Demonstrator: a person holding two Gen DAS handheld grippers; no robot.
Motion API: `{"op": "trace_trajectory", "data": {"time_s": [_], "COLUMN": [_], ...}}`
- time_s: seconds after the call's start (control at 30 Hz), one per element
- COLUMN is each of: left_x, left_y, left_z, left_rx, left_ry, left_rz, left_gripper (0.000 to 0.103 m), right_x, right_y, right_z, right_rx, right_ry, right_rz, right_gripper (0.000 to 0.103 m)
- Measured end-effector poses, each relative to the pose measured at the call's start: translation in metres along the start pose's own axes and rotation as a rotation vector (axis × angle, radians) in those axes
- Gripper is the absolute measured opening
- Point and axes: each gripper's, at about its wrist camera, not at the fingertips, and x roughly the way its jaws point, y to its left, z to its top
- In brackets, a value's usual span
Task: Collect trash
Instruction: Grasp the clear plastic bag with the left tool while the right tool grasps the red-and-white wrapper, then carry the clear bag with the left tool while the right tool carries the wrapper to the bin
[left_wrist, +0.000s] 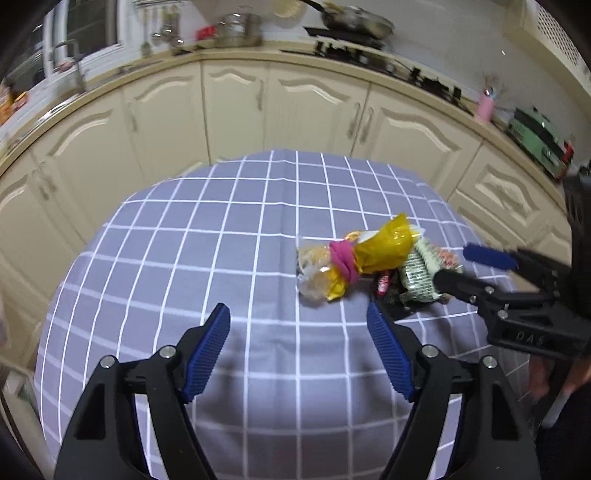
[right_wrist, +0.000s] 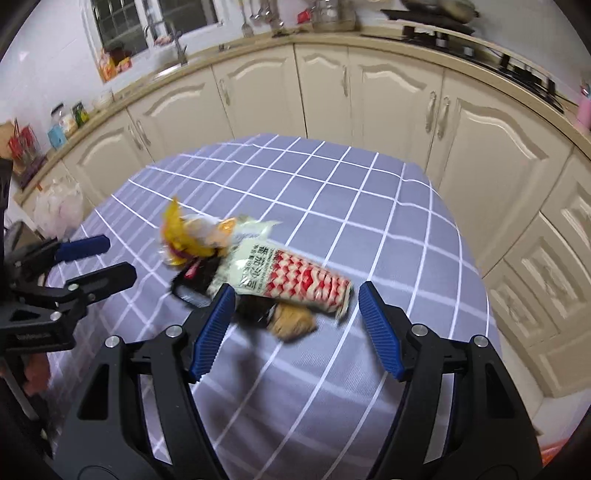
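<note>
Kitchen cabinets (left_wrist: 236, 107) curving behind a grid tablecloth (left_wrist: 207, 258). Left gripper (left_wrist: 299, 328) hovering over bare cloth, jaws apart, gripping nothing. Trash pile (left_wrist: 373, 262) lying at its 1 o'clock — yellow wrapper (left_wrist: 384, 247) on top, all touching. Right gripper (right_wrist: 295, 314) sitting at the pile's 3 o'clock, jaws apart either side of the red-white packet (right_wrist: 295, 280) — contact unclear.

Blue-grey tablecloth (left_wrist: 221, 258) w/ white grid, yellow wrapper (left_wrist: 384, 247), red-white zigzag packet (right_wrist: 306, 280), cream cabinets (left_wrist: 236, 103)
</note>
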Motion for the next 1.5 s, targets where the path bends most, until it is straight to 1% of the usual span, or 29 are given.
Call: {"op": "trace_trajectory", "data": {"time_s": [0.1, 0.2, 0.23, 0.3, 0.37, 0.4, 0.43, 0.47, 0.53, 0.6, 0.7, 0.73, 0.83, 0.87, 0.9, 1.1, 1.2, 1.27, 1.5], "left_x": [0.012, 0.022, 0.029, 0.039, 0.049, 0.053, 0.056, 0.059, 0.058, 0.056, 0.047, 0.043, 0.029, 0.026, 0.022, 0.0, -0.008, -0.014, -0.036], "left_y": [0.001, -0.005, -0.008, -0.013, -0.014, -0.013, -0.012, -0.011, -0.01, -0.009, -0.003, -0.001, 0.0, 0.001, 0.001, -0.003, -0.009, -0.015, -0.037], "left_z": [0.007, 0.015, 0.018, 0.024, 0.028, 0.03, 0.031, 0.031, 0.031, 0.028, 0.022, 0.021, 0.014, 0.012, 0.011, -0.005, -0.014, -0.021, -0.044], "left_rx": [0.048, 0.112, 0.143, 0.161, 0.17, 0.168, 0.164, 0.155, 0.146, 0.121, 0.082, 0.071, 0.045, 0.037, 0.026, -0.013, -0.031, -0.031, -0.046], "left_ry": [0.008, -0.006, 0.001, 0.014, 0.007, 0.008, 0.009, 0.011, -0.003, -0.014, -0.032, -0.038, -0.056, -0.059, -0.061, -0.082, -0.084, -0.089, -0.111], "left_rz": [-0.011, -0.027, -0.046, -0.053, -0.085, -0.094, -0.095, -0.094, -0.096, -0.101, -0.104, -0.108, -0.104, -0.105, -0.106, -0.097, -0.099, -0.105, -0.139], "left_gripper": [0.075, 0.075, 0.075, 0.075, 0.074, 0.07, 0.06, 0.048, 0.047, 0.046, 0.046, 0.046, 0.046, 0.046, 0.046, 0.046, 0.046, 0.046, 0.046], "right_x": [0.004, 0.009, 0.011, 0.013, 0.012, 0.012, 0.012, 0.01, 0.009, 0.01, 0.007, 0.005, -0.004, -0.006, -0.009, -0.028, -0.043, -0.053, -0.087], "right_y": [-0.001, -0.002, -0.002, -0.005, -0.011, -0.015, -0.018, -0.022, -0.025, -0.027, -0.028, -0.028, -0.029, -0.03, -0.032, -0.044, -0.042, -0.042, -0.041], "right_z": [0.006, 0.011, 0.012, 0.013, 0.012, 0.011, 0.011, 0.009, 0.007, 0.004, -0.002, -0.004, -0.009, -0.009, -0.011, -0.031, -0.042, -0.051, -0.086], "right_rx": [-0.049, -0.084, -0.082, -0.073, -0.056, -0.04, -0.022, -0.001, 0.018, 0.054, 0.095, 0.108, 0.16, 0.171, 0.188, 0.27, 0.279, 0.296, 0.352], "right_ry": [0.0, 0.01, 0.016, 0.023, 0.021, 0.02, 0.019, 0.014, 0.008, 0.01, -0.002, -0.009, -0.032, -0.036, -0.041, -0.07, -0.094, -0.107, -0.141], "right_rz": [0.035, 0.08, 0.094, 0.142, 0.168, 0.183, 0.204, 0.221, 0.24, 0.236, 0.218, 0.211, 0.214, 0.214, 0.219, 0.251, 0.228, 0.236, 0.224], "right_gripper": [0.069, 0.069, 0.068, 0.064, 0.061, 0.057, 0.051, 0.05, 0.045, 0.04, 0.037, 0.034, 0.03, 0.019, 0.014, 0.012, 0.012, 0.012, 0.012]}}
